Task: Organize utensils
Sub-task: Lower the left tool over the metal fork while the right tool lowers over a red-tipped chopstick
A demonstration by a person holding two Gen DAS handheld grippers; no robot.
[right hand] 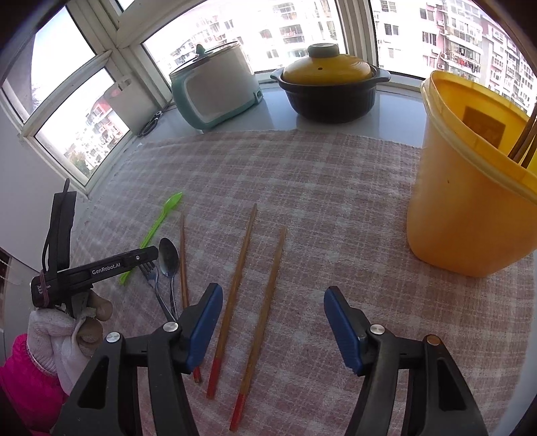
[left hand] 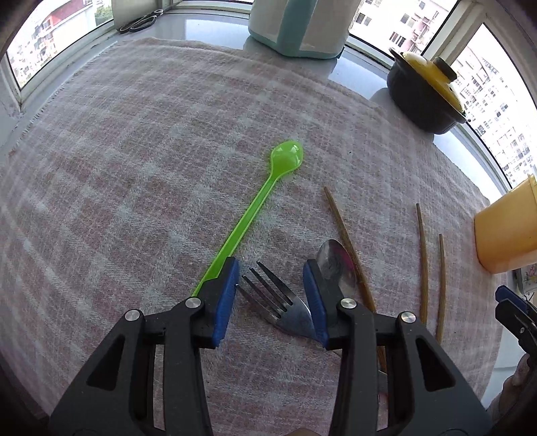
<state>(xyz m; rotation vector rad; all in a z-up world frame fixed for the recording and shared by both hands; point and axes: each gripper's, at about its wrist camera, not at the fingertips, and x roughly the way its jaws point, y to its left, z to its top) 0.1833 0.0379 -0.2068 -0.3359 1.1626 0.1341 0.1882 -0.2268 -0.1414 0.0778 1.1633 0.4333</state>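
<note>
My left gripper [left hand: 271, 298] is open, its jaws straddling the tines of a metal fork [left hand: 278, 302] on the checked cloth. A green plastic spoon [left hand: 255, 208] lies left of it and a metal spoon [left hand: 335, 265] right of it. Three wooden chopsticks with red ends lie on the cloth [right hand: 235, 295], [right hand: 265, 318], [right hand: 184, 265]. My right gripper [right hand: 273, 322] is open and empty, low over the two right chopsticks. A yellow tub [right hand: 470, 187] at the right holds a few chopsticks. The left gripper also shows in the right wrist view [right hand: 147, 255].
A teal and white cooker [right hand: 214, 90] and a dark pot with a yellow lid [right hand: 329, 87] stand on the sill behind the pink checked cloth [right hand: 319, 187]. Scissors [left hand: 139, 21] lie at the far left by the window.
</note>
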